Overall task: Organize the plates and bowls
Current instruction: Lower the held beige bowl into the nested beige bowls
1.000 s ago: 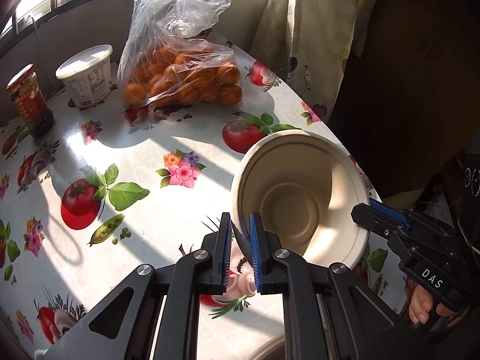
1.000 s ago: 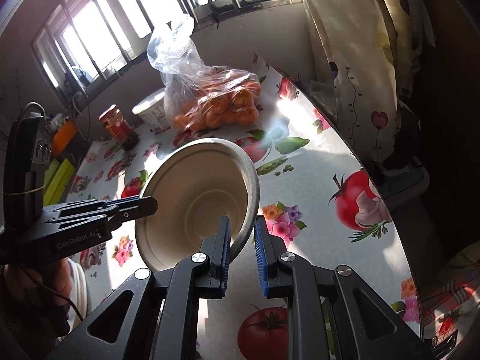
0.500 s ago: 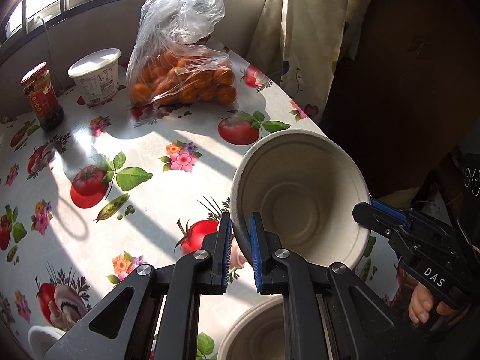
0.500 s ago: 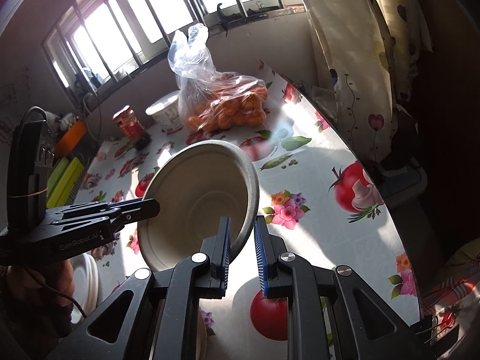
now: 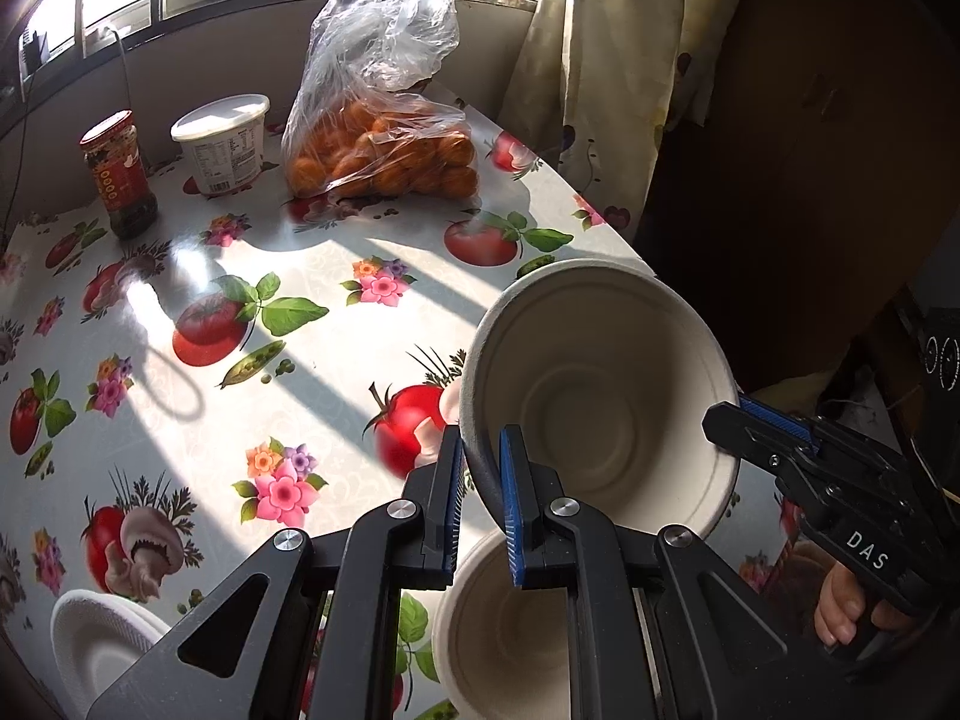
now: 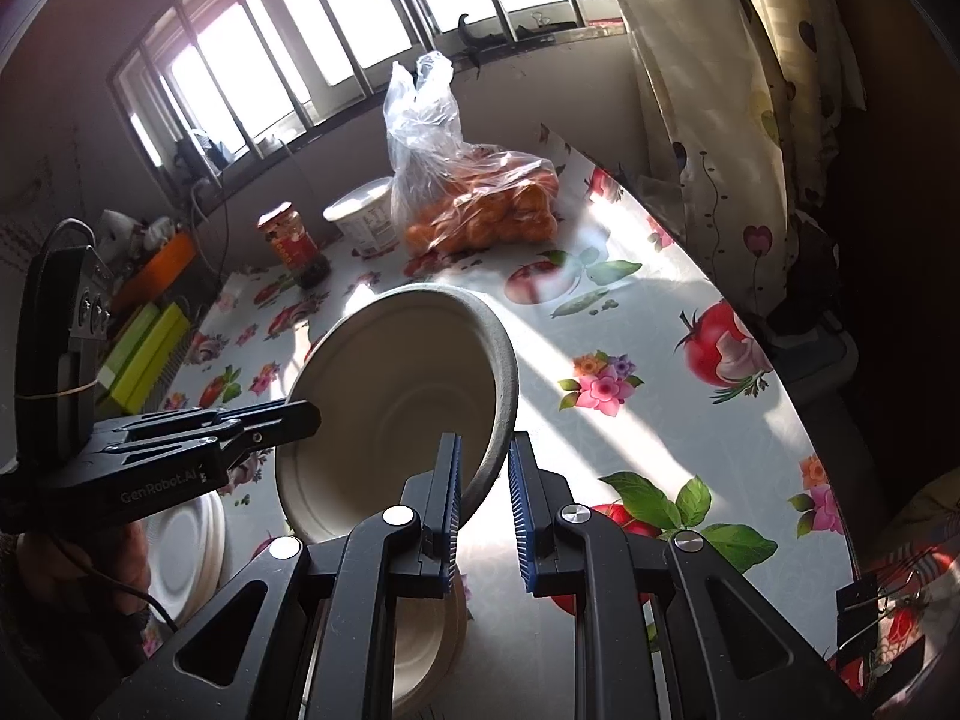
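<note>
Pulp-fibre bowl (image 5: 600, 396) is pinched at its rim by both tools: left hand-held gripper (image 5: 480, 498) has its jaws narrow on the near-left rim, right hand-held gripper (image 6: 485, 501) has its jaws narrow on the opposite rim. Bowl is off the table (image 5: 180, 408), tilted, mouth toward the left camera, hanging over the table's near right edge. It's empty.

Second bowl (image 5: 510, 630) sits directly below on the table, also empty; looks like the nest target.

Risks, my read:
- Two rim grips on a thin, flexible wall. If the hands drift apart or twist, the rim buckles or slips out of one pair of pads.
- Bowl is tilted; if it goes down like that it catches on the lower bowl's rim and shoves it toward the edge, which is close.
- If one side lets go first, the bowl swings on the other grip.

Plate stack (image 6: 192, 546) lies near the near left edge, nothing on it.

Far edge, well clear: plastic bag (image 5: 378, 120) full of oranges, lidded white tub (image 5: 221, 144) (contents hidden), red-lidded jar (image 5: 120, 174) with dark contents.
</note>
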A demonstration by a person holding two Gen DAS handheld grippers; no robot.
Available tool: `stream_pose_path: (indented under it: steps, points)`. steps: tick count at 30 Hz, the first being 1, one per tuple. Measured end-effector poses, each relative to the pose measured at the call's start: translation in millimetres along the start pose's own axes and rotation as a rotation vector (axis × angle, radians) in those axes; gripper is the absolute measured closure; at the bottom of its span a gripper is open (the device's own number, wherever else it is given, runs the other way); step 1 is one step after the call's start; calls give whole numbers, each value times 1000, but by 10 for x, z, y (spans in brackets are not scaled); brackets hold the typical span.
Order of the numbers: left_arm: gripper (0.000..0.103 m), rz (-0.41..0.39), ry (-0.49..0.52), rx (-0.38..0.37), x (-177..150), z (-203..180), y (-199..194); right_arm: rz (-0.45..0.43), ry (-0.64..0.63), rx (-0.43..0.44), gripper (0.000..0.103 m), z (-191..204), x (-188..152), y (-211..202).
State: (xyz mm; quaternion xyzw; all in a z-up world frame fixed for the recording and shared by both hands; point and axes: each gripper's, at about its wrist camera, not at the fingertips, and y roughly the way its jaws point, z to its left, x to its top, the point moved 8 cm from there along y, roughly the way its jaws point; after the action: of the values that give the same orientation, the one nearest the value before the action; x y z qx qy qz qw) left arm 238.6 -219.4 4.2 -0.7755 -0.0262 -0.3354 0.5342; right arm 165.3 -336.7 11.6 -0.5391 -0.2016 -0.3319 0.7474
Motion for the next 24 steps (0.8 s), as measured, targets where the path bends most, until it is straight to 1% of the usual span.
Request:
stream_pose_path:
  steps: [13, 24]
  points:
    - [91, -3, -17, -2, -311, 6, -172, 0, -1, 20, 87, 177, -271, -193]
    - [90, 7, -42, -10, -589, 11, -266, 9, 8, 36, 87, 249, -472, -277]
